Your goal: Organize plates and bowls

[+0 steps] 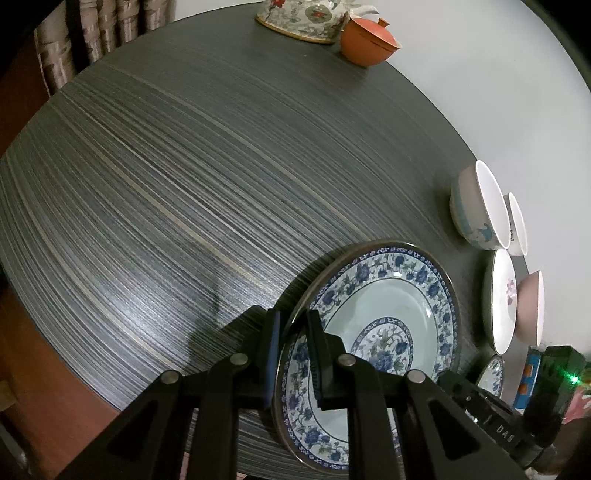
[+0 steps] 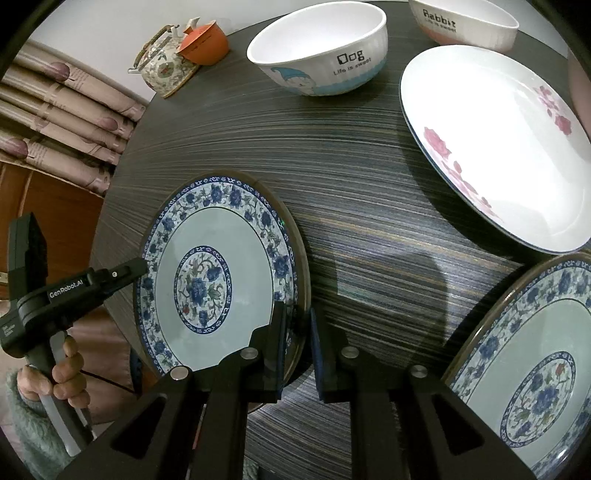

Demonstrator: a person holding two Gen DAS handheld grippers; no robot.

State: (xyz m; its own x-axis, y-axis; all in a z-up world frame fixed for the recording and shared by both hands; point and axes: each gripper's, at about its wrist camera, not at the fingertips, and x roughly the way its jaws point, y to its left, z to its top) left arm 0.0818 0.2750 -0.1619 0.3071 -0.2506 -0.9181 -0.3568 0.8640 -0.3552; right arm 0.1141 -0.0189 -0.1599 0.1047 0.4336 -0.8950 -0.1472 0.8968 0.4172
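Blue-and-white porcelain at the near edge of the bench (image 2: 369, 229): one patterned plate (image 2: 221, 273) gripped on both sides, left gripper (image 1: 293, 354) nearly closed on its rim, right gripper (image 2: 297, 350) nearly closed on the opposite rim. Second matching plate (image 2: 535, 369) just to the right, separate. Pink-flowered plate (image 2: 498, 147) farther back, also alone. Dog bowl (image 2: 321, 55) and Rabbit bowl (image 2: 465, 22) side by side at the far edge, unstacked. Judging by this, barely begun: nothing nested yet, all plates and bowls left to gather.
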